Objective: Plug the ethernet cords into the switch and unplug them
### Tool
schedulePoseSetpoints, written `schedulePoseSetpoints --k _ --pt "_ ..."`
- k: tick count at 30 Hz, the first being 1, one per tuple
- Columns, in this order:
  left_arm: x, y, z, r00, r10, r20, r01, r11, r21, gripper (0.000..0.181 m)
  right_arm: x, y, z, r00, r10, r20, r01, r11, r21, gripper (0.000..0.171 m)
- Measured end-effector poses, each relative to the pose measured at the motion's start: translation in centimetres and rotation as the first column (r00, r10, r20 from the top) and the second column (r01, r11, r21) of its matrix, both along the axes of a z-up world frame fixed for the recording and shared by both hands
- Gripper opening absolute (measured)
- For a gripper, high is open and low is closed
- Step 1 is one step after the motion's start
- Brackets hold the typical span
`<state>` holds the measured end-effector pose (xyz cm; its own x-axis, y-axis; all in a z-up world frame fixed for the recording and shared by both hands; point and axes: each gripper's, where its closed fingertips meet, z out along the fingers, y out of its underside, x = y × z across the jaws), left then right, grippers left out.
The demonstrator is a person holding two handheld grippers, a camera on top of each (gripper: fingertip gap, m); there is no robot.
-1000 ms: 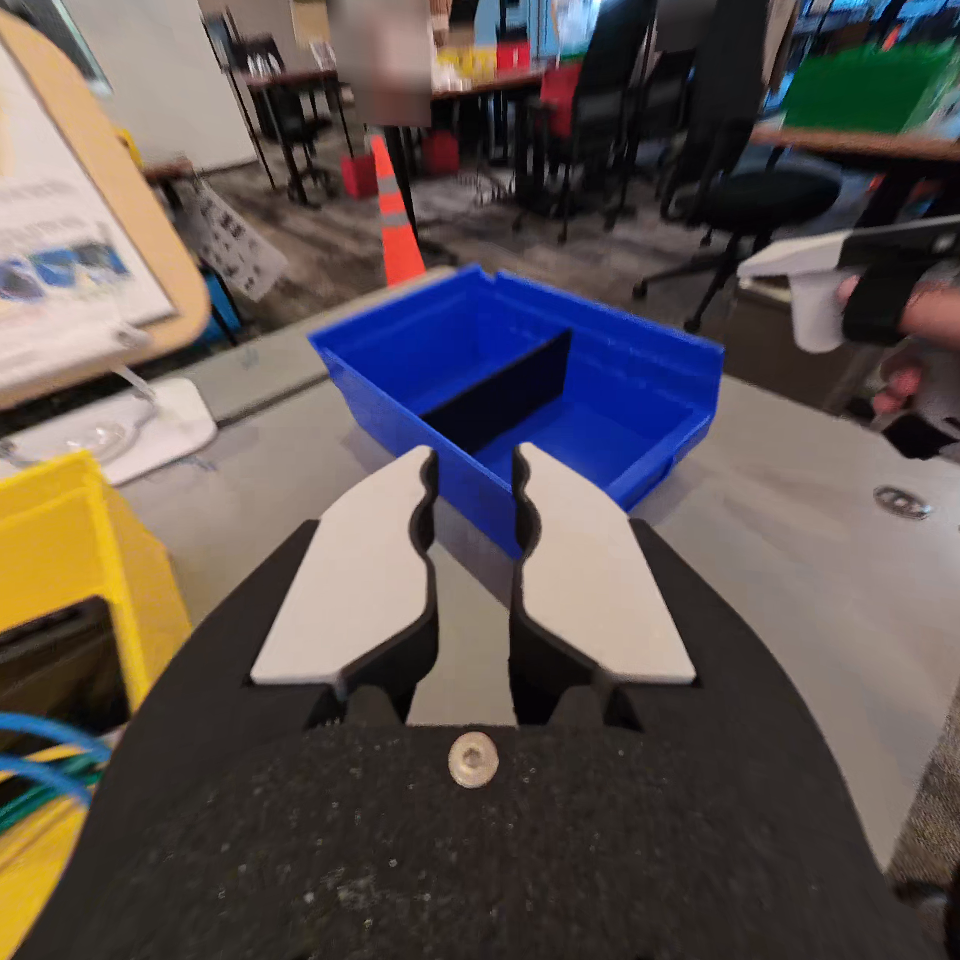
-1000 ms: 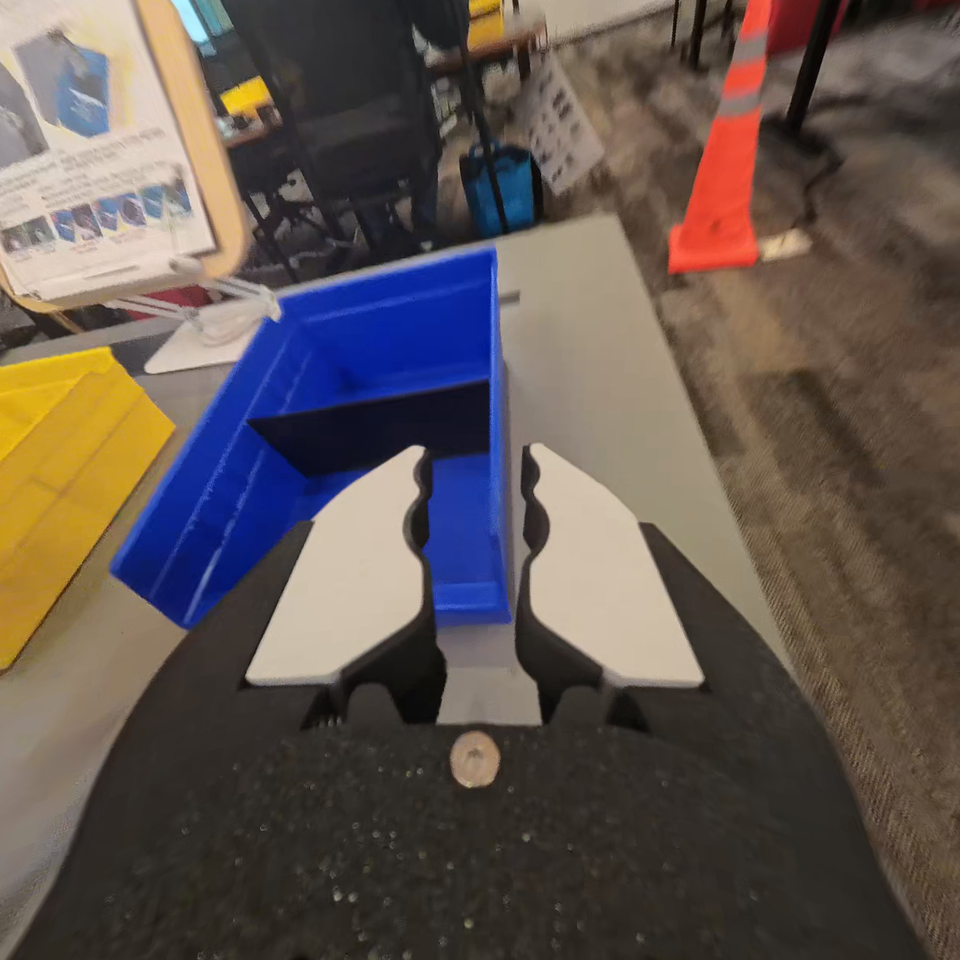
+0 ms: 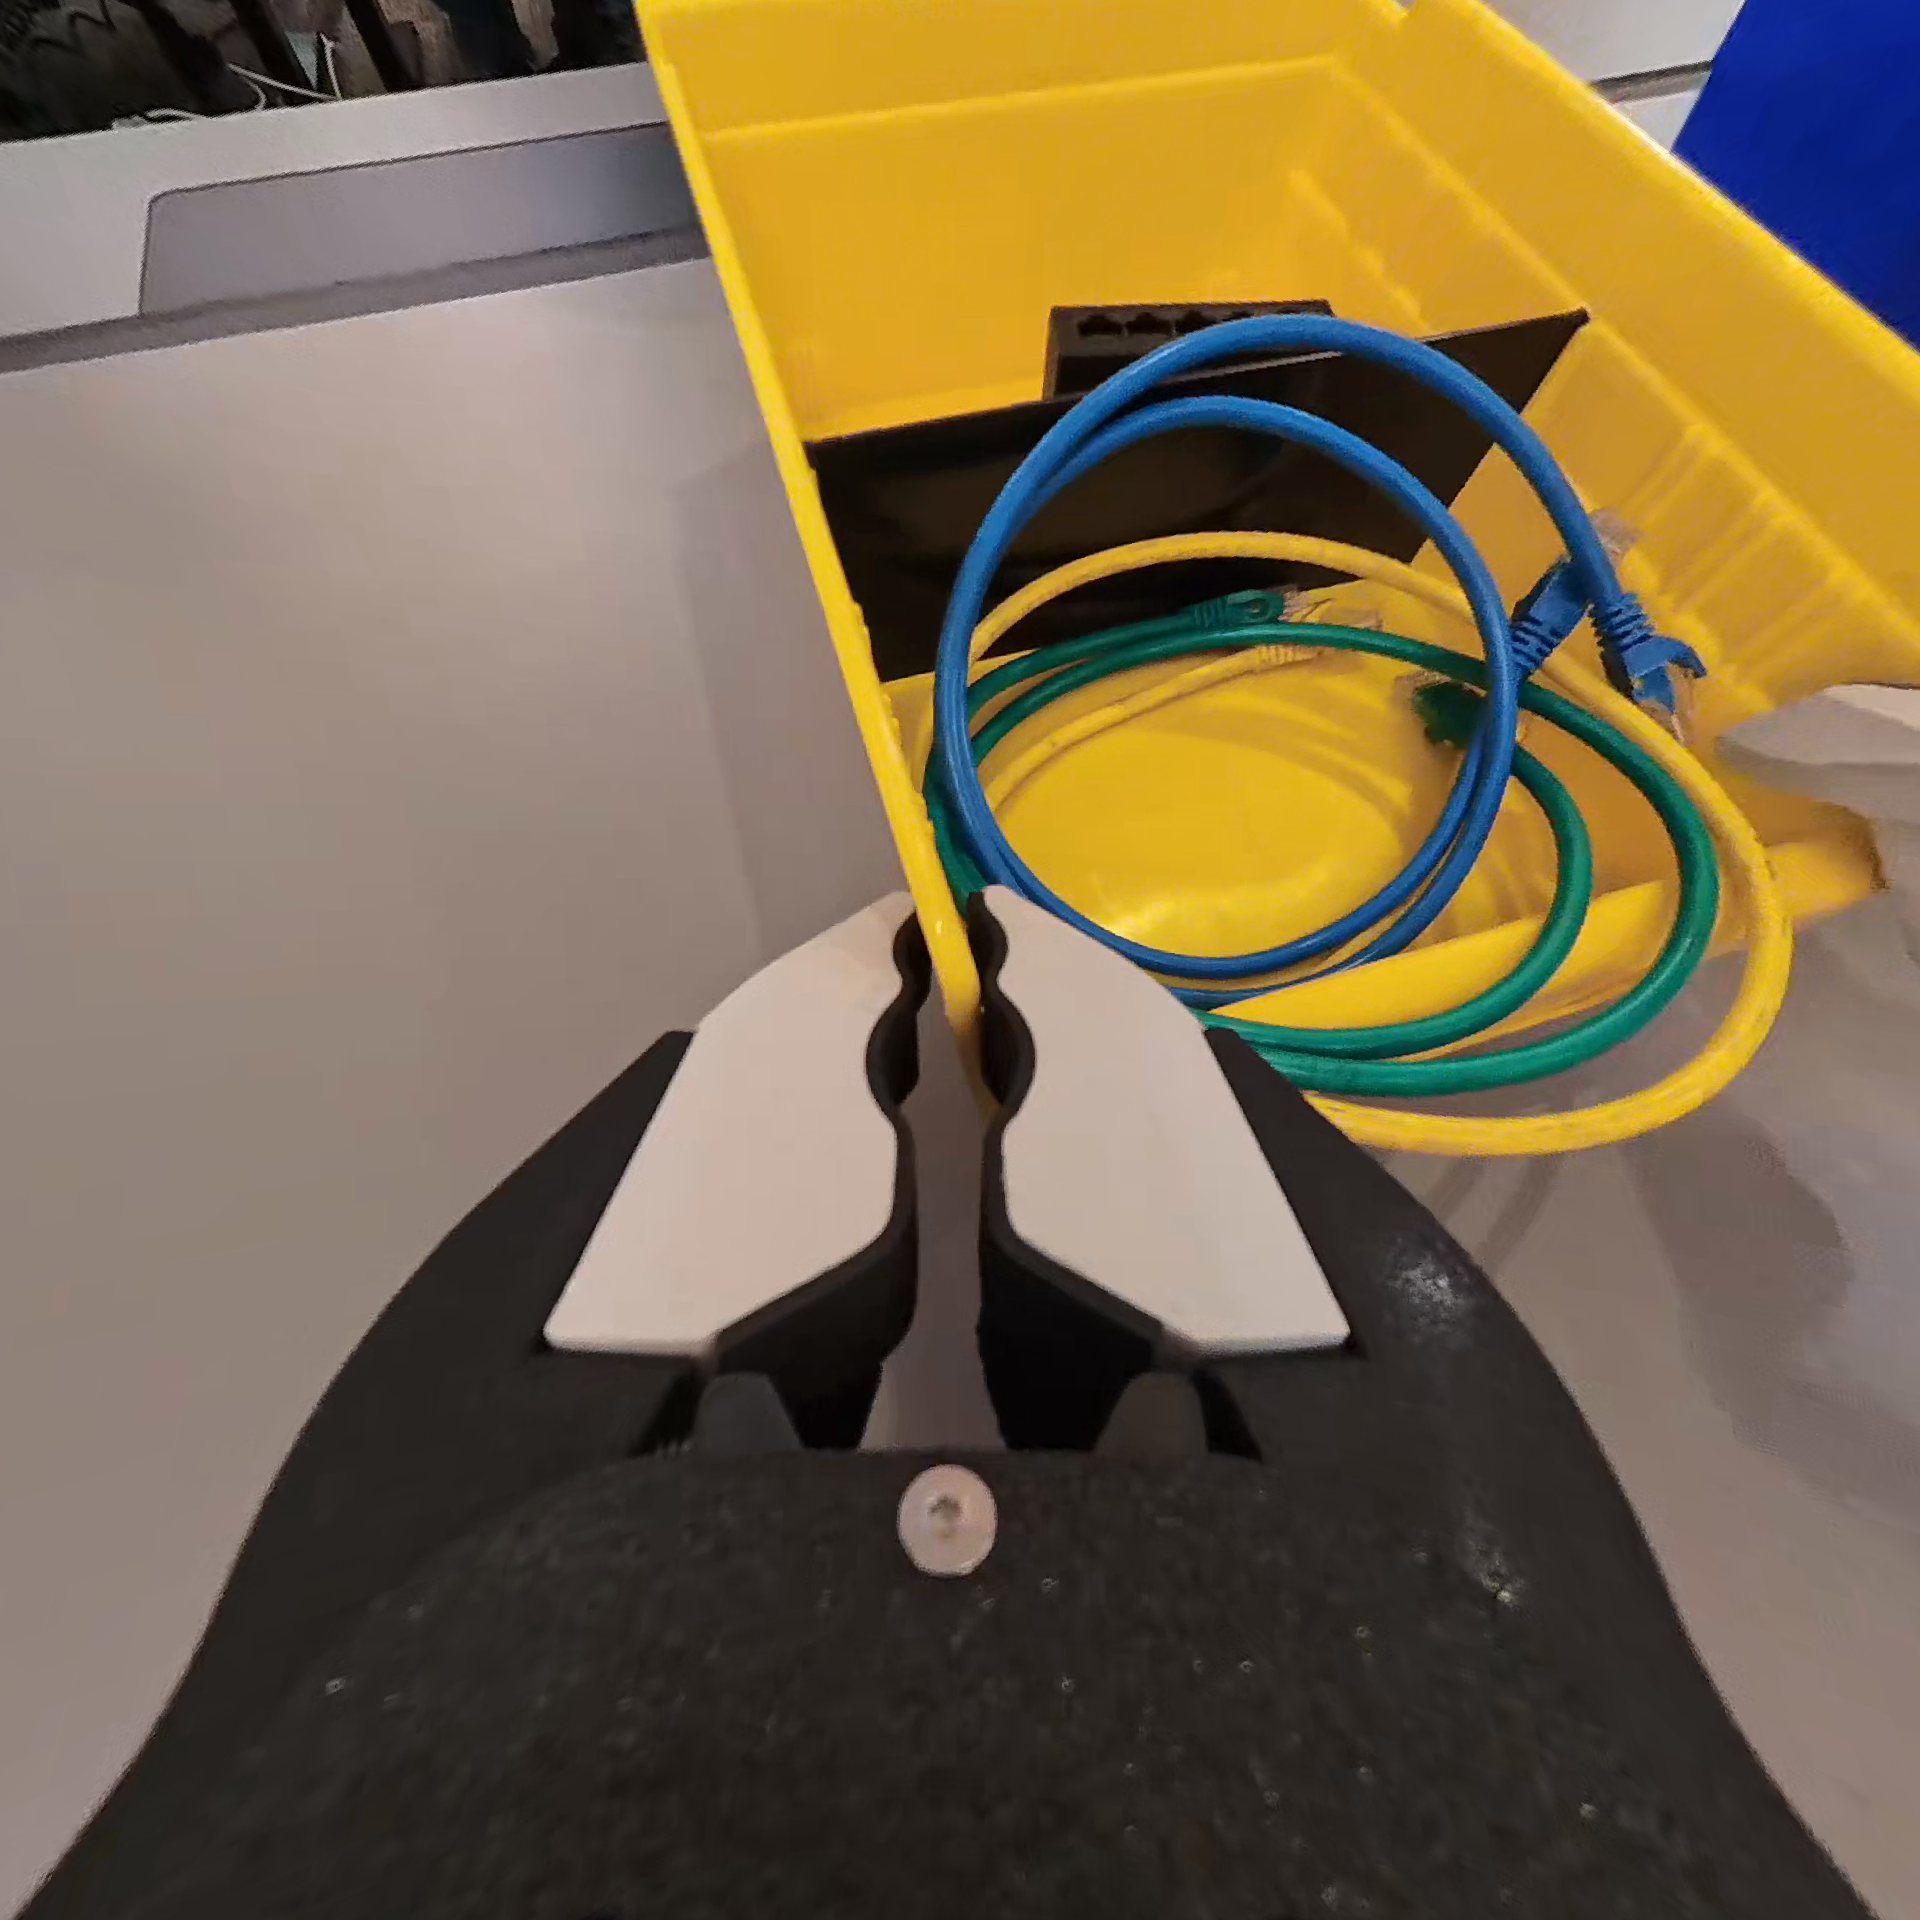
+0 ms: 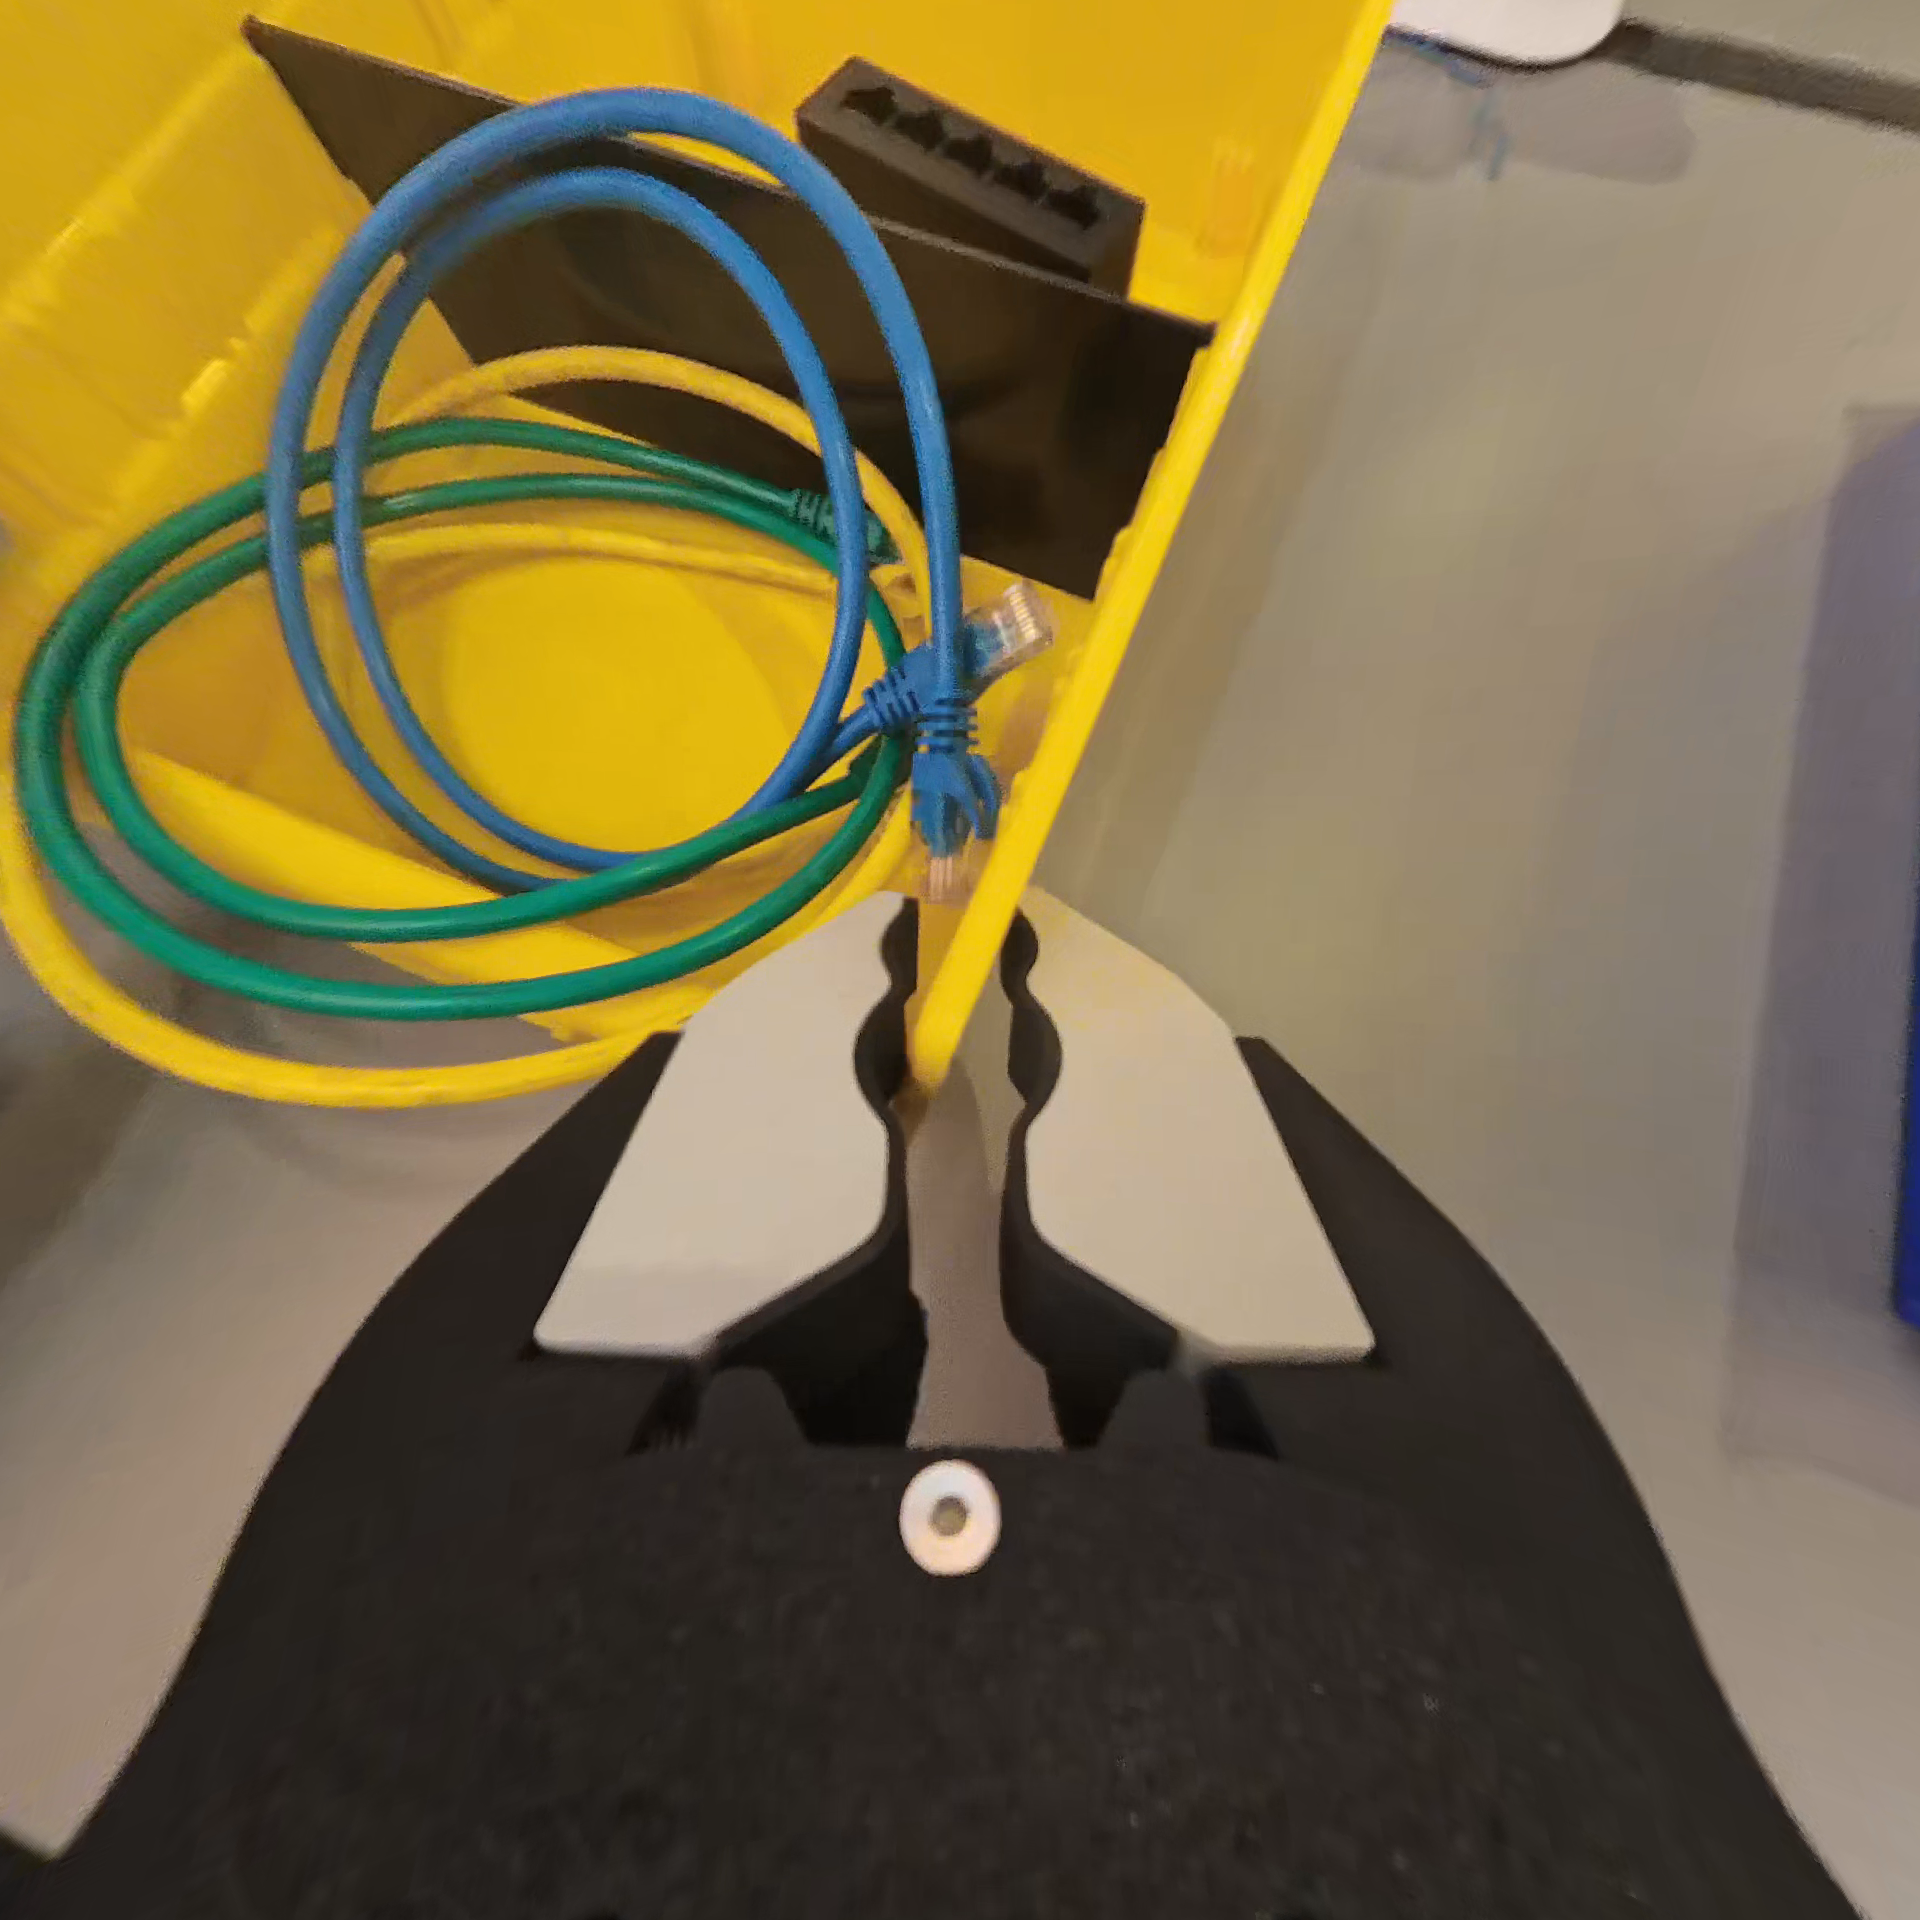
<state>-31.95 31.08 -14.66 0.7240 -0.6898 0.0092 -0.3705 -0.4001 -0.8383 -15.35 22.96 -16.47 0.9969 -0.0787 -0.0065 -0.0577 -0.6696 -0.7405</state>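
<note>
- Left wrist view: the left gripper point(image 3: 948, 925) pinches the near corner of the yellow bin's point(image 3: 935, 187) side wall, low centre of frame.
- Right of it, blue point(image 3: 1226, 644), green point(image 3: 1621, 935) and yellow cords point(image 3: 1756, 997) lie coiled in the bin's front, spilling over its lip onto the grey table point(image 3: 364, 675).
- The black switch point(image 3: 1184, 343) stands behind a black divider point(image 3: 1039, 499), upper centre.
- Right wrist view: the right gripper point(image 4: 958, 925) straddles the bin's point(image 4: 1195, 520) other wall edge, fingers narrowly apart; a firm pinch cannot be told.
- Cords fill the left; the switch point(image 4: 977, 197) sits top centre, nothing plugged in.
</note>
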Motion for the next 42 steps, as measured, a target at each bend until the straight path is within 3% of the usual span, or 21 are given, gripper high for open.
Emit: schedulePoseSetpoints --k 3,8,13,16,20,25,27,31,33,37,40,42 --pt "-0.1 0.2 0.3 1.000 -0.010 0.000 0.010 1.000 0.019 0.007 0.5 0.5 0.0 0.992 -0.027 0.125 0.027 1.000 0.003 0.010" --pt "-2.7 2.3 2.5 0.997 0.045 0.065 -0.049 0.997 0.054 0.005 -2.2 2.2 0.9 0.998 -0.035 0.054 0.031 0.997 0.064 0.010" --pt "-9.2 4.8 5.8 0.980 0.171 0.099 -0.186 0.967 0.174 0.004 -8.3 5.6 2.8 1.000 0.024 -0.009 -0.023 0.992 0.122 0.010" --pt "-14.3 6.6 5.9 0.967 0.247 0.069 -0.256 0.945 0.206 0.003 -13.2 7.7 3.3 0.997 0.081 0.001 -0.081 0.986 0.146 0.012" --pt "-20.1 8.7 4.0 0.936 0.338 0.095 -0.347 0.932 0.106 0.002 -18.8 10.1 2.8 0.991 0.127 0.051 -0.134 0.980 0.148 0.014" --pt "-23.9 10.3 0.5 0.888 0.440 0.132 -0.433 0.898 -0.082 0.003 -22.9 11.3 0.6 0.987 0.140 0.082 -0.150 0.979 0.139 0.018" --pt "-24.1 10.5 0.3 0.864 0.460 0.203 -0.435 0.887 -0.158 0.005 -23.3 11.4 0.6 0.985 0.151 0.087 -0.165 0.967 0.193 0.020" --pt "-24.2 10.6 0.3 0.871 0.467 0.152 -0.454 0.884 -0.112 0.005 -23.5 11.3 0.6 0.961 0.225 0.163 -0.252 0.952 0.173 0.022" --pt "-24.0 10.6 1.0 0.871 0.450 0.198 -0.438 0.893 -0.106 0.019 -23.7 10.5 0.7 0.937 0.308 0.162 -0.333 0.929 0.161 0.021" --pt "-25.3 10.0 4.0 0.836 0.447 0.317 -0.459 0.887 -0.041 0.024 -23.8 6.3 2.0 0.856 0.517 0.013 -0.510 0.838 0.193 0.025" --pt "-25.8 9.3 5.1 0.808 0.443 0.388 -0.470 0.882 -0.028 0.025 -19.3 3.4 3.6 0.844 0.529 -0.088 -0.492 0.830 0.262 0.029" --pt "-24.4 8.4 5.8 0.807 0.395 0.438 -0.425 0.905 -0.033 0.025 -14.4 1.5 4.2 0.858 0.510 -0.059 -0.471 0.828 0.304 0.031"
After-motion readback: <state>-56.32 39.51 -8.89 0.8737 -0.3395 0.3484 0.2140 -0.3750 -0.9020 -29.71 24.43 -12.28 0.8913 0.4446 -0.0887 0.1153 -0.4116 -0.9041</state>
